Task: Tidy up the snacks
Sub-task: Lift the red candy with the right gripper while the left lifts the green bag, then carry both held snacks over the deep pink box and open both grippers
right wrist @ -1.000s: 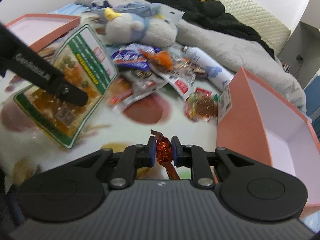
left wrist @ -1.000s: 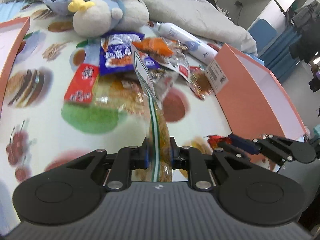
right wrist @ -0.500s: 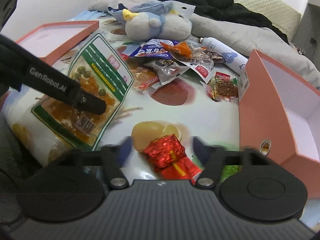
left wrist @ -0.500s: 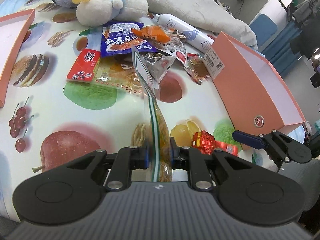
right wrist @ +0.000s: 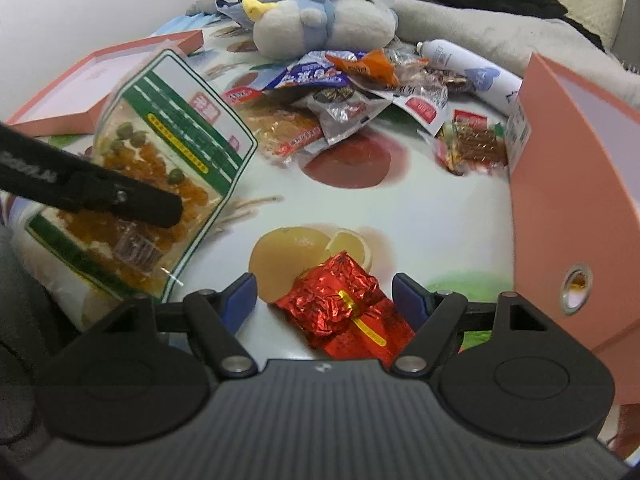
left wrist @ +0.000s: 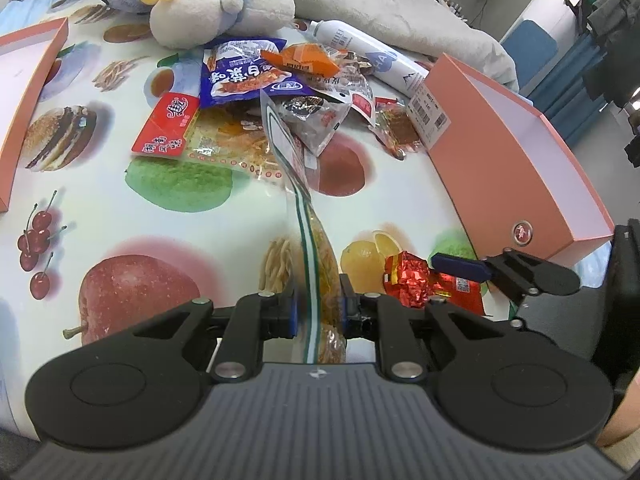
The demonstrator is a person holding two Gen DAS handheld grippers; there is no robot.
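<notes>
- Left gripper (left wrist: 316,314) clamped on the green-striped snack bag (left wrist: 316,276), held edge-on above the fruit-print tablecloth (left wrist: 120,208); in the right wrist view the same bag (right wrist: 168,168) seen flat-on, showing orange pieces and green peas inside, pinched by a black finger (right wrist: 132,202).
- Right gripper (right wrist: 324,294) spread wide, blue pads to either side of the red foil snack (right wrist: 340,304) without touching it; foil snack resting on the tablecloth, overlapping the printed lemon (right wrist: 280,256).
- From the left wrist view, red foil snack (left wrist: 412,280) lying just right of the held bag, with one blue pad of the right gripper (left wrist: 460,266) just beside it.
- Open pink box (left wrist: 520,168) standing right of the foil snack, white inside, with a small round emblem on its near face and a barcode label on its far end.
- Heap of snack packets beyond the foil snack: blue packet (left wrist: 248,76), orange packet (left wrist: 308,56), red packet (left wrist: 168,124), clear silver-trimmed packet (left wrist: 316,116).
- Small packet of reddish sticks (right wrist: 476,146) lying against the pink box's far end.
- Plush toy (left wrist: 216,8) and white bottle (left wrist: 360,52) behind the heap.
- Pink box lid (right wrist: 100,80) lying flat on the far side of the held bag from the pink box.
</notes>
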